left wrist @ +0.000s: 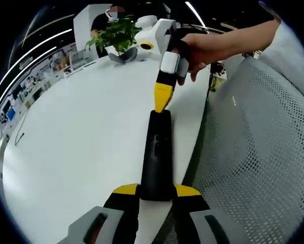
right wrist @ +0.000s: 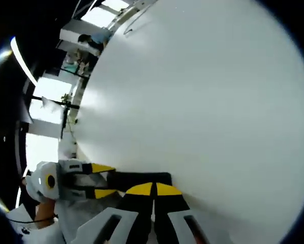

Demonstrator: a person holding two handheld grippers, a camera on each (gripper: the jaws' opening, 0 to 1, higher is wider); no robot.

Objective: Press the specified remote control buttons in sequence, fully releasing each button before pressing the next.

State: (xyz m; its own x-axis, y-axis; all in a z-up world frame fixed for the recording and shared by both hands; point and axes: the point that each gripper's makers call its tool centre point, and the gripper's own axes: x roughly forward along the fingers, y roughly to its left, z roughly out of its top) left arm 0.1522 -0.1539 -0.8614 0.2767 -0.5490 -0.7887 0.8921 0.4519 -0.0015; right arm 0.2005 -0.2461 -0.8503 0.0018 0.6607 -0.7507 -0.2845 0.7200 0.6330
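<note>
Black remote (left wrist: 156,155) clamped by left gripper (left wrist: 156,192) (right gripper (left wrist: 162,96) touching).

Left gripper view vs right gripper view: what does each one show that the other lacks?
Left gripper view alone: a green potted plant, a grey perforated mesh chair back, and the person's hand on the right hand-held gripper, whose shut yellow tips press the remote's far end.
Right gripper view alone: bright windows.
Both: the long black remote control, the white tabletop and the left hand-held gripper clamping the remote.
</note>
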